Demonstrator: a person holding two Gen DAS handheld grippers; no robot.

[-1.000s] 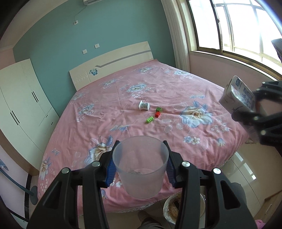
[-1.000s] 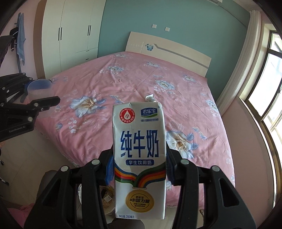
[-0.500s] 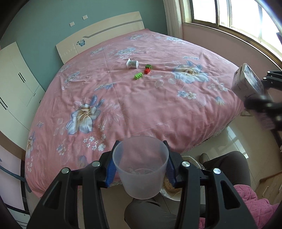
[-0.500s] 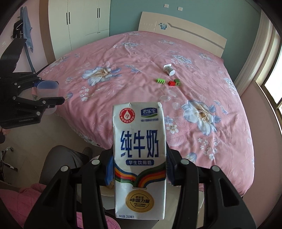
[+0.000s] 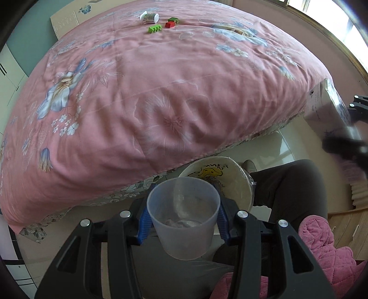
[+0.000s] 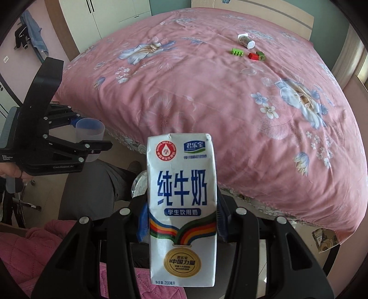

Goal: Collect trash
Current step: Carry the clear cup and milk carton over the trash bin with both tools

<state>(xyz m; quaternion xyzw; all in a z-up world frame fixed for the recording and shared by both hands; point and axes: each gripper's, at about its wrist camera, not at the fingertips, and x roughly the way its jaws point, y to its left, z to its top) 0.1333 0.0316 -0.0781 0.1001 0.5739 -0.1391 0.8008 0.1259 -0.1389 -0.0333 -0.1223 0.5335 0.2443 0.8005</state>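
Observation:
My left gripper (image 5: pixel 183 220) is shut on a translucent plastic cup (image 5: pixel 184 218) with a crumpled scrap at its bottom. It hangs just above a round bin (image 5: pixel 230 179) with a yellow cartoon print, standing on the floor at the foot of the bed. My right gripper (image 6: pixel 181 220) is shut on a white milk carton (image 6: pixel 181 207) with blue lettering, held upright. The carton (image 5: pixel 326 108) shows blurred at the right edge of the left wrist view; the cup (image 6: pixel 88 130) and left gripper (image 6: pixel 69 147) appear at the left of the right wrist view.
A pink floral bed (image 5: pixel 161 80) fills the view. On it lie a small white bottle (image 5: pixel 149 18), green and red toy blocks (image 5: pixel 170 23) and clear plastic lids (image 5: pixel 186 35). A person's dark trouser leg (image 5: pixel 292 191) and pink quilted garment (image 5: pixel 326 248) are below.
Both grippers have dropped and tilted downward, each keeping hold of its item. The bed has risen in view; the bin and the person's legs have come into sight.

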